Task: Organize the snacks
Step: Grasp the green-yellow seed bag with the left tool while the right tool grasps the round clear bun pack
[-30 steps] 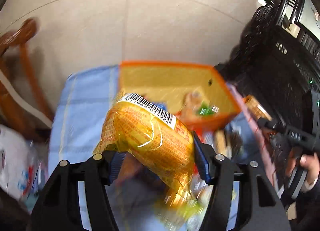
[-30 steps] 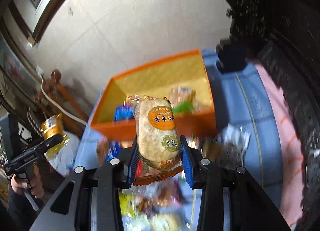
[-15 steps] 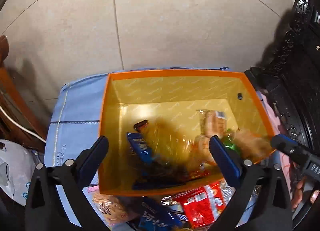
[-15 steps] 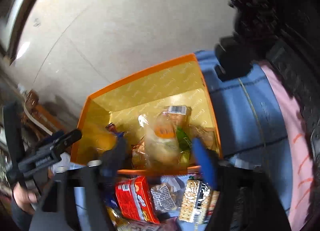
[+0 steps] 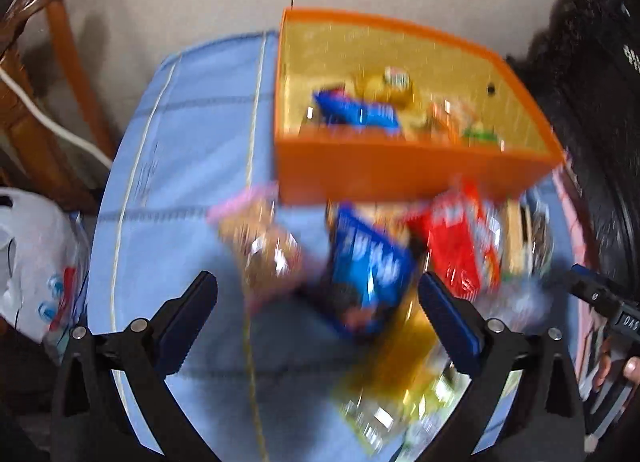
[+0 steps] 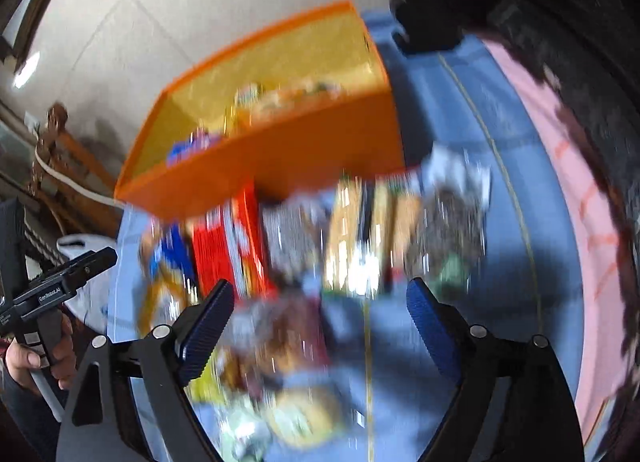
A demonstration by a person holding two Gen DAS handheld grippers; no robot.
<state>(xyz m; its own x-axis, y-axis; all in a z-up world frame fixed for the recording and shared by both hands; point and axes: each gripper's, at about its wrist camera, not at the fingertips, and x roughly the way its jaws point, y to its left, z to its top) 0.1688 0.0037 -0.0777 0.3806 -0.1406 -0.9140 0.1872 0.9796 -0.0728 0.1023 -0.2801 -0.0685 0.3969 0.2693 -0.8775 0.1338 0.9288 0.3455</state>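
An orange box point(image 5: 400, 178) point(image 6: 312, 158) with a yellow inside stands at the far side of a blue cloth and holds several snack packets. In front of it lies a blurred heap of packets: a blue packet point(image 5: 368, 266), a red packet point(image 5: 460, 246) point(image 6: 228, 246), a brown biscuit packet point(image 5: 264, 250) and a yellow packet point(image 5: 396, 374). My left gripper point(image 5: 318, 312) hangs open over the blue packet, nothing between its pads. My right gripper point(image 6: 320, 316) hovers above the heap with its jaws opening wider and nothing pressed between them.
A wooden chair point(image 5: 36, 62) and a white plastic bag point(image 5: 36, 262) stand left of the cloth-covered table point(image 5: 192, 122). Dark carved furniture point(image 6: 560, 42) rises on the right. A hand point(image 6: 36, 358) holds the other gripper at the left edge of the right wrist view.
Both grippers let their packets drop into the orange box, opened wide, then drew back and down over the heap of snacks in front of the box.
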